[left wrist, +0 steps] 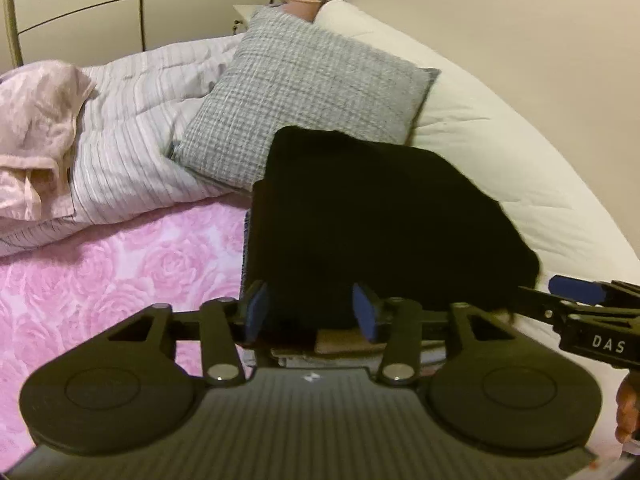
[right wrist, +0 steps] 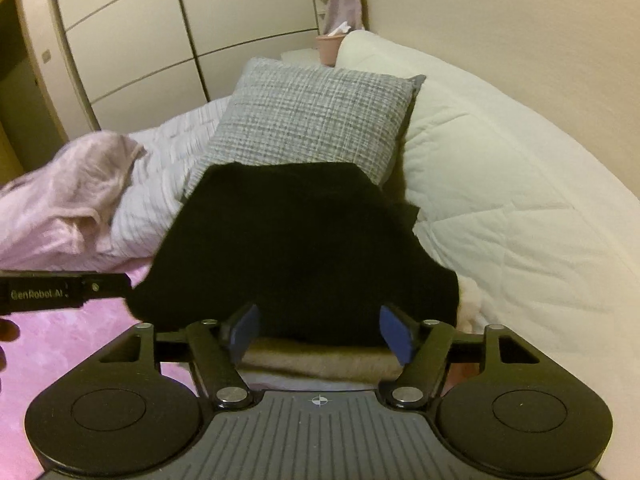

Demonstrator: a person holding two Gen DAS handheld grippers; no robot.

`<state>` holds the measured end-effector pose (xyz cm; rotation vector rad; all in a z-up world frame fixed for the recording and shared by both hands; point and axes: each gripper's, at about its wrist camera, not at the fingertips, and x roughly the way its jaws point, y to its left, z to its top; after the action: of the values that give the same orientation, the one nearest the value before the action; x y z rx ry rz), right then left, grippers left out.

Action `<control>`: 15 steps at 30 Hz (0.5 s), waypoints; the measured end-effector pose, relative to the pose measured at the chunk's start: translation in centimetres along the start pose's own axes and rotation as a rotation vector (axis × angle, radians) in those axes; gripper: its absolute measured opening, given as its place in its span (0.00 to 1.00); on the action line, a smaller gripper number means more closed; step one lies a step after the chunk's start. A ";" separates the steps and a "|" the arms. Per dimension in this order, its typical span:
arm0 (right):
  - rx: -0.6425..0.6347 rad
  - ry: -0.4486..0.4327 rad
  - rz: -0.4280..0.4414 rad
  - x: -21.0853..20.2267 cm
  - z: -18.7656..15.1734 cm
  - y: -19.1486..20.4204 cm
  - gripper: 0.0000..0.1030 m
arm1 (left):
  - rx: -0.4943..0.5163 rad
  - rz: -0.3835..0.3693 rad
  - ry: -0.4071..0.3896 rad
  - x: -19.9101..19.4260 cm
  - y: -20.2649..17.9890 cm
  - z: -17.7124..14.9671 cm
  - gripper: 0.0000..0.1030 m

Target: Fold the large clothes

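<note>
While both tools hover low over the bed:
Left gripper (left wrist: pixel 312 312): released, pads spread, nothing between them.
Right gripper (right wrist: pixel 320 330): released, likewise unloaded.
Black garment (left wrist: pixel 368 216): folded, centre of frame, topping a stack of folded clothes (right wrist: pixel 320 360).
Grey checked cushion (left wrist: pixel 312 92): just behind it.
Pink rose sheet (left wrist: pixel 120 276): lower left.

Free: pink floral bedspread (left wrist: pixel 120 272), near left. Blocked: folded black garment (left wrist: pixel 360 216) on stacked clothes, centre; grey pillow (left wrist: pixel 308 92) beyond; white padded headboard (left wrist: pixel 500 152) right; rumpled striped duvet (left wrist: pixel 140 140) far left.
</note>
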<state>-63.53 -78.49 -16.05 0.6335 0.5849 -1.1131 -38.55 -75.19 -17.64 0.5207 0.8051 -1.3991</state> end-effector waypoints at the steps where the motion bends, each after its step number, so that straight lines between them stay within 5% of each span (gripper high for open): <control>1: 0.012 0.001 0.009 -0.7 0.0 0.1 0.65 | 0.009 -0.004 0.001 -0.7 -0.3 0.0 0.46; 5: 0.042 -0.019 0.013 -3.7 -0.2 0.9 0.68 | 0.026 -0.024 -0.010 -3.9 -0.9 -0.1 0.65; 15: 0.032 -0.034 0.007 -10.2 -2.7 3.8 0.69 | 0.078 -0.044 -0.060 -10.7 -1.2 -2.7 0.86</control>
<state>-63.63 -69.02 -10.00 0.6425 0.5364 -1.1262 -40.06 -66.38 -11.14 0.5213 0.7193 -1.4848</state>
